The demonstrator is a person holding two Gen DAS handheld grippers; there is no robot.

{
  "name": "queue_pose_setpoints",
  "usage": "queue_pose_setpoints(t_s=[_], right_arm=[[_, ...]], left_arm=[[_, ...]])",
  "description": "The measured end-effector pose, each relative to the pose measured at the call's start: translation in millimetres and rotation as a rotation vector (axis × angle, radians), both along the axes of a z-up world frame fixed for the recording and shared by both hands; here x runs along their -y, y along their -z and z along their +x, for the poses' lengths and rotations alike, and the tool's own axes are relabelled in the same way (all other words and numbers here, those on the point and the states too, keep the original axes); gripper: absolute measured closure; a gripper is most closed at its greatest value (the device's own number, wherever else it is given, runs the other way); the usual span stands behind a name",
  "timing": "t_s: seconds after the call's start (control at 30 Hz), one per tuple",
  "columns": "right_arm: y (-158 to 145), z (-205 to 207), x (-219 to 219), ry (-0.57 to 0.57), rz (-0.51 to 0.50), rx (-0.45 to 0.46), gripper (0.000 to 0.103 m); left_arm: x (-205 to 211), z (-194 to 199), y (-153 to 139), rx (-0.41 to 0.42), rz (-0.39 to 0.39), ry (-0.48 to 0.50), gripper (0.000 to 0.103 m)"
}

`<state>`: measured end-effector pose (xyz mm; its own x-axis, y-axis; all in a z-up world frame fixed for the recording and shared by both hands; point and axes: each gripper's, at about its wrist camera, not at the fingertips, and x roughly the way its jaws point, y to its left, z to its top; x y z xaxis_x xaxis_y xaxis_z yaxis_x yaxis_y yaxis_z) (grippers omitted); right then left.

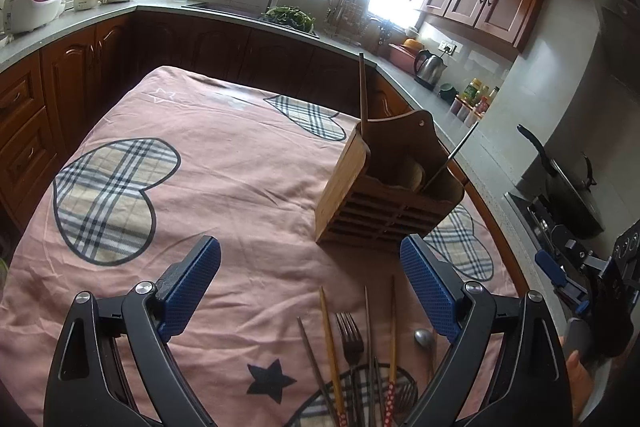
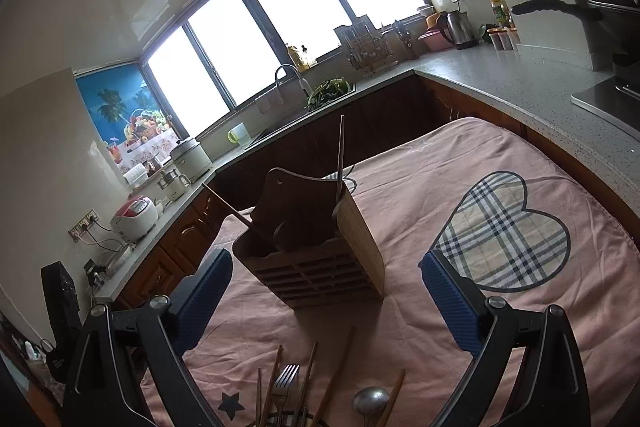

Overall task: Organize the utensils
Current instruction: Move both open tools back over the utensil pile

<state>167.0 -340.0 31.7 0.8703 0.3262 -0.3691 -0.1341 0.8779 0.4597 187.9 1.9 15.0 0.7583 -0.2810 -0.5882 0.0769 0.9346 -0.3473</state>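
On the near counter (image 1: 240, 187), left to right, lie chopsticks (image 1: 330, 347), a fork (image 1: 352, 337) and a spoon (image 1: 425, 339). The wooden holder (image 1: 384, 187) stands beyond them. Both the left tool (image 1: 310, 283) and right tool (image 2: 326, 301) gape empty. Likely next: lower, pinch one utensil.

Utensils (image 1: 352, 367) lie on the tablecloth (image 1: 240, 167) — holder (image 1: 384, 183) stands behind them

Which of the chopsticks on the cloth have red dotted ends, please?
The two light wooden chopsticks, flanking the fork; the grey ones between are plain.
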Motion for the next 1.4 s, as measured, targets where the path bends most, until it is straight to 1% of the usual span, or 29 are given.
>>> queue_pose_setpoints(t_s=[0.23,0.5,0.7,0.97,1.07,1.1,1.13,1.17,1.23,1.33,1.4], right_arm=[[17,-32,5,0.01,-0.003,-0.055,0.006],[37,-53,1,-0.005,-0.049,-0.108,0.006],[44,-61,-2,-0.021,-0.067,-0.128,0.006],[54,-60,-5,-0.035,-0.084,-0.165,0.007],[58,-57,-9,-0.04,-0.106,-0.178,0.009],[59,-56,-12,-0.045,-0.118,-0.183,0.013],[61,-54,-15,-0.051,-0.131,-0.191,0.021],[63,-52,-18,-0.058,-0.145,-0.202,0.024],[68,-47,-24,-0.077,-0.164,-0.224,0.038],[77,-41,-33,-0.1,-0.189,-0.256,0.05],[83,-38,-37,-0.116,-0.198,-0.275,0.056]], left_arm=[[0,-25,10,-0.027,0.006,0.016,0.01],[4,-39,24,-0.07,0.04,0.03,0.01],[8,-44,33,-0.098,0.068,0.048,0.01],[14,-41,40,-0.126,0.094,0.065,0.01],[16,-36,43,-0.14,0.107,0.068,0.01],[17,-34,45,-0.146,0.112,0.069,0.01],[18,-32,47,-0.154,0.117,0.073,0.01],[19,-30,48,-0.161,0.123,0.076,0.01],[21,-25,51,-0.172,0.141,0.083,0.01],[25,-17,57,-0.194,0.163,0.096,0.016],[28,-11,61,-0.213,0.172,0.105,0.021]])
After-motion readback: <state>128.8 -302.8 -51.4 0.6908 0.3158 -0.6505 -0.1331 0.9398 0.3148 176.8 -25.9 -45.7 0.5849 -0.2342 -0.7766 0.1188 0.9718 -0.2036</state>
